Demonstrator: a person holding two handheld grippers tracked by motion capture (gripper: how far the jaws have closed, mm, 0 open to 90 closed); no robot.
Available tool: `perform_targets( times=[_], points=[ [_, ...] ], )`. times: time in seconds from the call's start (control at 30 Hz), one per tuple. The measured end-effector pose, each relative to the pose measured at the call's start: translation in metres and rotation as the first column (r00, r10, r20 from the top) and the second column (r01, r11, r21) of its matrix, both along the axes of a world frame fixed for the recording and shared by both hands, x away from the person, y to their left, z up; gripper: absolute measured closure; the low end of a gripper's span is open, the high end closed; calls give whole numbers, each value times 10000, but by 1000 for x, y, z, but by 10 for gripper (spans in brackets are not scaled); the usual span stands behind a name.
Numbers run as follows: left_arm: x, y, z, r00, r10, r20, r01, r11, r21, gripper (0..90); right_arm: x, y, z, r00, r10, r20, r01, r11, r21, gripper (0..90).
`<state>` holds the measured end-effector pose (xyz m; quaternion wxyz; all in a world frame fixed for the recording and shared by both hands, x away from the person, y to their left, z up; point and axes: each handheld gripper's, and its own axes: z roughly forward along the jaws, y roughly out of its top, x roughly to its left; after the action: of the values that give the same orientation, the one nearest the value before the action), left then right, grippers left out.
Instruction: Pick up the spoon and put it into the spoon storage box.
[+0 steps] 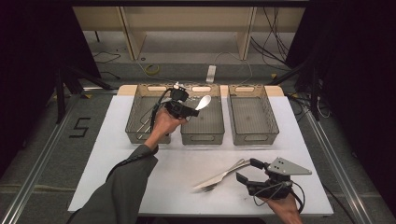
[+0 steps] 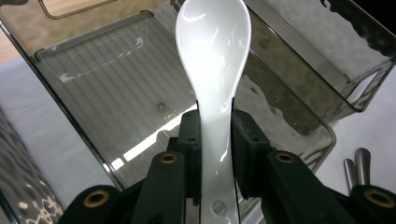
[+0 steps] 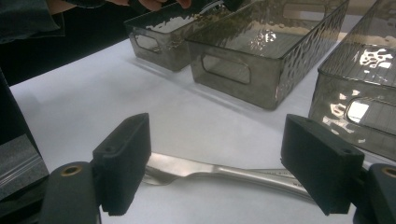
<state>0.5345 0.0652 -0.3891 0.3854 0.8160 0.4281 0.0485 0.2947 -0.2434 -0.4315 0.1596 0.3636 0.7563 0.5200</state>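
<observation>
Left gripper (image 1: 192,108) is pinching a white spoon (image 2: 212,60) over the middle bin (image 1: 201,125) near the table's far edge, while right gripper (image 3: 224,170), jaws spread, is hovering over the knife (image 3: 243,175) and fork (image 1: 211,187) waiting near the front edge.

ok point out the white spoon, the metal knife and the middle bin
white plastic spoon (image 2: 212,42): left gripper view, on its bowl
silver metal knife (image 3: 243,176): right gripper view, on its handle
middle smoky clear plastic bin (image 1: 201,138): high view, near wall
</observation>
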Motion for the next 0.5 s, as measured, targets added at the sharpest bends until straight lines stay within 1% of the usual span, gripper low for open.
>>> perform_targets(
  times=[0.07,0.13,0.23,0.37,0.5],
  points=[
    [1,-3,-1,10000,41,-17,-41,10000,-1,748,0,0,0,10000,5,1,-5,10000,-8,252],
    [2,-5,-2,10000,28,-40,-28,10000,87,747,0,0,0,10000,6,-2,-6,10000,-9,252],
    [4,-8,-5,10000,61,-68,-61,10000,39,746,0,0,0,10000,11,1,-11,10000,-5,252],
    [7,-10,-10,9998,72,-189,-69,9999,155,746,0,0,0,10000,41,44,-41,10000,-13,252],
    [9,-13,-14,9994,177,-283,-173,9997,159,744,0,0,0,10000,32,28,-32,10000,-11,252]
  ],
)
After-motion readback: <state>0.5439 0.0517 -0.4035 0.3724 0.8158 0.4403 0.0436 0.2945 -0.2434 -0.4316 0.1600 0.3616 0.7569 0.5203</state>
